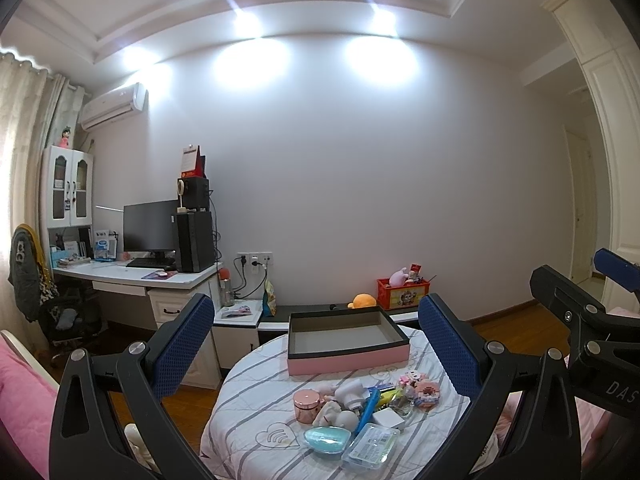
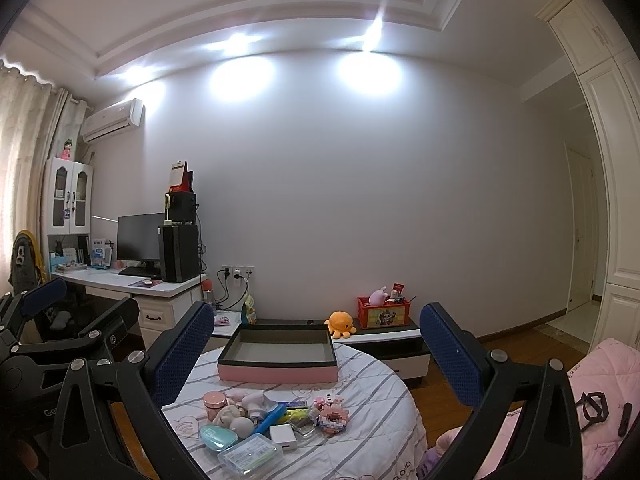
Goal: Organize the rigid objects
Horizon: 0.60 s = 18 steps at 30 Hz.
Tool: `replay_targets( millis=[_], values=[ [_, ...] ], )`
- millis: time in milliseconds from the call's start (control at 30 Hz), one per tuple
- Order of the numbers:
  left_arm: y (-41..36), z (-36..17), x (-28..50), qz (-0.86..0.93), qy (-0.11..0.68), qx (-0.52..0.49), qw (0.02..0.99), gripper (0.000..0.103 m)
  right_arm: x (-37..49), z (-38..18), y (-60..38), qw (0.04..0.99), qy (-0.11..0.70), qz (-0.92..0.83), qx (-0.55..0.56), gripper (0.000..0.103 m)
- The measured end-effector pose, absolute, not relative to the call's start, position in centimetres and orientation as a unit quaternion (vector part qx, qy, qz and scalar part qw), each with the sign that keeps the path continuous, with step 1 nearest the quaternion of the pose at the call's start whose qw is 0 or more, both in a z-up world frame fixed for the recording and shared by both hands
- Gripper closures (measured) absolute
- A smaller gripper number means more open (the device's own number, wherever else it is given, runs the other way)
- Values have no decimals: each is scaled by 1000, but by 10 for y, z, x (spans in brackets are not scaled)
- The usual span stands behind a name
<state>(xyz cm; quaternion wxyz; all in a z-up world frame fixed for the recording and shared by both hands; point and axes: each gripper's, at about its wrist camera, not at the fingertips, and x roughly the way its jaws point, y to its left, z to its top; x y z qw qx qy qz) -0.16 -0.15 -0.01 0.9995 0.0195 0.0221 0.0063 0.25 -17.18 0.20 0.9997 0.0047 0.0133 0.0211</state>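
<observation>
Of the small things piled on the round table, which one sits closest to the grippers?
The clear plastic case with the blue-green printed insert, lying flat at the table's near edge. The teal oval case beside it and the white block behind it sit farther in.

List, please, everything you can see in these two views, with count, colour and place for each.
box: 1, pink with black rim, open and empty, far side of the round table
rose-gold jar: 1, left of the pile
teal case: 1, near edge
clear plastic case: 1, nearest the camera
white block: 1, right of the clear case
pink brick figure: 1, right of the pile
table: 1, round, striped white cloth
orange plush: 1, on the low cabinet
red crate: 1, on the cabinet
left gripper: open
right gripper: open
</observation>
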Motion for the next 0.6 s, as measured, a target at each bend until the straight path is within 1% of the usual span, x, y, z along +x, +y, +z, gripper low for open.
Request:
replay_targets(
  millis=[600],
  values=[
    [1, 0, -1, 10, 25, 22, 999, 0, 1, 2, -167, 1000, 13, 21, 5, 0]
  ],
)
